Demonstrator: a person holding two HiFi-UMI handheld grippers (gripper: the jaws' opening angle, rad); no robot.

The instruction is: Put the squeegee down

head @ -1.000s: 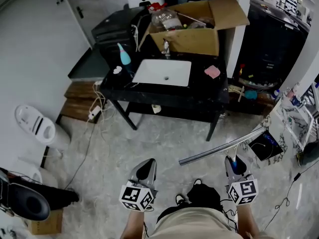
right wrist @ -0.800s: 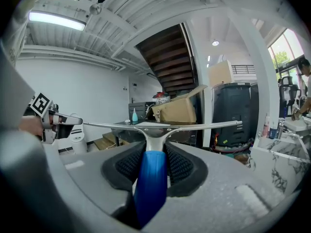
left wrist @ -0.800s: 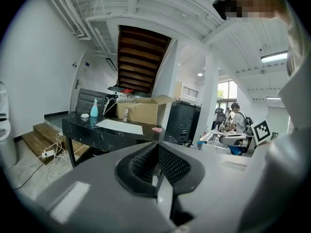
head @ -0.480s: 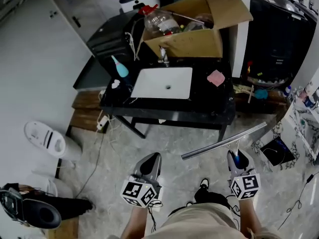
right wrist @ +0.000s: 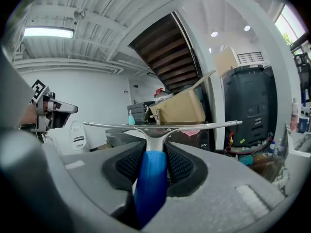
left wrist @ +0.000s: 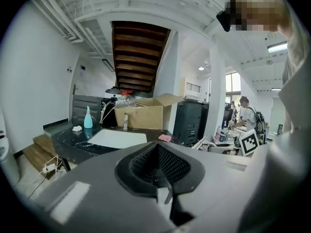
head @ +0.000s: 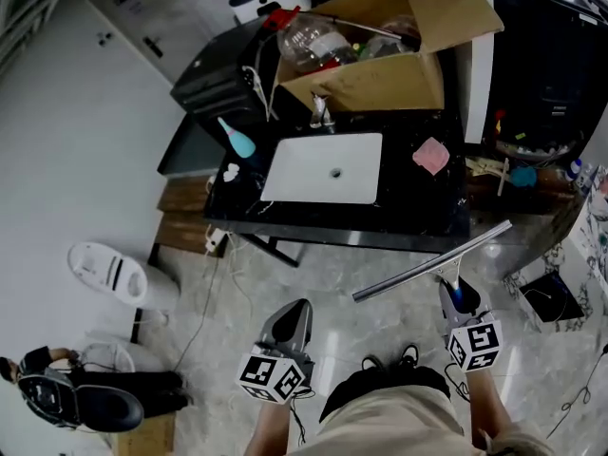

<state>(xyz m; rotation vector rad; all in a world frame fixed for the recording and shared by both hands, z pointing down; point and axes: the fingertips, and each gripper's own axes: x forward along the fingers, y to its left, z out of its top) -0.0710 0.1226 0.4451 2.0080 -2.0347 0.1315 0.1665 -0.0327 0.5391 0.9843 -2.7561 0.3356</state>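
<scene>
Right gripper (head: 458,296) clamps the squeegee (head: 429,265) by its blue handle, near the black table (head: 418,209); left gripper (head: 291,317) jaws together, empty.

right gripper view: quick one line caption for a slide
Right gripper shut on the blue handle of a squeegee, its metal blade held level, with a cardboard box beyond.

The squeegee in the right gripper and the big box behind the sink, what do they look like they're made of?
The squeegee: shiny silvery bar and neck, likely polished metal. Its glossy blue handle is probably plastic or rubber. The box: matte brown with creased open flaps, apparently corrugated cardboard.
</scene>
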